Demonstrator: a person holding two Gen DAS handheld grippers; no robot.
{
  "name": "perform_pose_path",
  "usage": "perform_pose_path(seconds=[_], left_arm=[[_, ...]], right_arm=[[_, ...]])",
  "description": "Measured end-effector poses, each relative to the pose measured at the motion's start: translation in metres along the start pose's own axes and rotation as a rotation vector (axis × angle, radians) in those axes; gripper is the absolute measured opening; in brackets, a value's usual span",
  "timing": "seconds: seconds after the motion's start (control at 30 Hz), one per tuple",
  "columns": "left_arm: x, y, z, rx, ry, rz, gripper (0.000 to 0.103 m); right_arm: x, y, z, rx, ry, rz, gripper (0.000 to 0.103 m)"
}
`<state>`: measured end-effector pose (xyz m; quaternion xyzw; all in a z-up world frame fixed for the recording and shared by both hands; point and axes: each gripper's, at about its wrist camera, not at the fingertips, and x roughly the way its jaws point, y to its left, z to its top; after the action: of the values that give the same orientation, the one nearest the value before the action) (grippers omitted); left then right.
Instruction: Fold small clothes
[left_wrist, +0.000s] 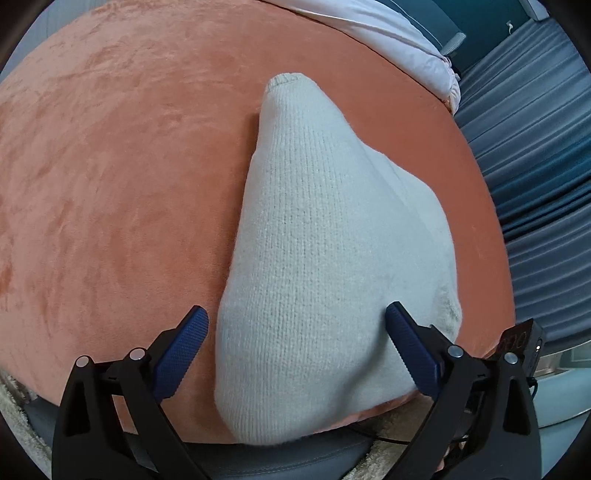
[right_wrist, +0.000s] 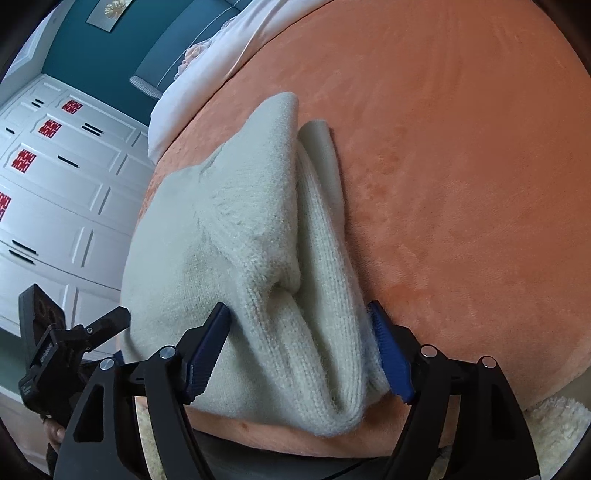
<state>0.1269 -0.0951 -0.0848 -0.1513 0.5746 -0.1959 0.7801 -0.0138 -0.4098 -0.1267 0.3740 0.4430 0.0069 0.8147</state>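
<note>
A cream knitted sweater (left_wrist: 314, 240) lies partly folded on an orange plush blanket (left_wrist: 110, 184), near its front edge. My left gripper (left_wrist: 295, 317) is open, its blue pads (left_wrist: 184, 350) standing on either side of the sweater's near end, above it. In the right wrist view the sweater (right_wrist: 240, 221) is bunched into ridges, one sleeve (right_wrist: 321, 155) lying alongside. My right gripper (right_wrist: 299, 314) is open, its pads (right_wrist: 388, 350) straddling the bunched near fold and touching the knit on both sides. The left gripper (right_wrist: 92, 325) shows at the lower left of that view.
White bedding (left_wrist: 388, 37) lies at the blanket's far end. Blue-grey curtains (left_wrist: 535, 147) hang to the right in the left view. White cabinet doors with red emblems (right_wrist: 55, 166) stand to the left in the right view. A fluffy cream rug (right_wrist: 554, 424) lies below the bed edge.
</note>
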Motion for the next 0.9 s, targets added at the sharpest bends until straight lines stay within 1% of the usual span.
perform_pose_path(seconds=[0.07,0.1,0.17,0.2,0.23,0.27,0.3,0.33,0.4,0.43,0.5,0.6,0.7,0.77,0.9], left_arm=[[0.013,0.007,0.010,-0.033,0.006,-0.048,0.098],[0.019,0.008,0.014,-0.037,0.010,-0.056,0.098],[0.034,0.007,0.021,-0.042,0.029,-0.095,0.098],[0.038,0.005,0.023,-0.051,0.041,-0.085,0.098],[0.039,0.002,0.024,-0.054,0.047,-0.079,0.097],[0.036,-0.002,0.024,-0.044,0.049,-0.068,0.094],[0.033,-0.005,0.024,-0.031,0.051,-0.066,0.087],[0.027,-0.007,0.022,-0.017,0.047,-0.078,0.079],[0.013,-0.008,0.016,0.001,0.057,-0.109,0.073],[0.008,-0.006,0.013,-0.007,0.068,-0.126,0.072],[-0.005,-0.008,0.000,-0.011,0.091,-0.145,0.071],[-0.024,-0.018,-0.020,0.022,0.099,-0.166,0.070],[-0.046,-0.033,-0.037,0.067,0.083,-0.197,0.069],[-0.060,-0.039,-0.040,0.085,0.074,-0.233,0.069],[-0.093,-0.044,-0.034,0.092,0.021,-0.307,0.068]], right_arm=[[0.006,-0.002,0.004,0.030,-0.001,0.028,0.078],[0.009,-0.002,0.006,0.043,-0.005,0.038,0.080],[0.016,0.000,0.012,0.068,-0.006,0.054,0.079],[0.019,0.003,0.015,0.071,-0.006,0.050,0.075],[0.021,0.007,0.016,0.068,-0.006,0.040,0.065],[0.020,0.011,0.017,0.063,-0.007,0.036,0.058],[0.015,0.015,0.018,0.060,-0.018,0.036,0.044],[0.009,0.018,0.018,0.057,-0.029,0.049,0.039],[-0.006,0.025,0.015,0.056,-0.046,0.088,0.037],[-0.013,0.028,0.011,0.056,-0.050,0.093,0.037],[-0.035,0.036,-0.004,0.040,-0.068,0.080,0.037],[-0.068,0.049,-0.032,0.000,-0.113,0.036,0.037],[-0.101,0.066,-0.055,-0.064,-0.168,-0.029,0.037],[-0.121,0.077,-0.063,-0.106,-0.203,-0.053,0.037],[-0.154,0.104,-0.069,-0.183,-0.284,-0.058,0.037]])
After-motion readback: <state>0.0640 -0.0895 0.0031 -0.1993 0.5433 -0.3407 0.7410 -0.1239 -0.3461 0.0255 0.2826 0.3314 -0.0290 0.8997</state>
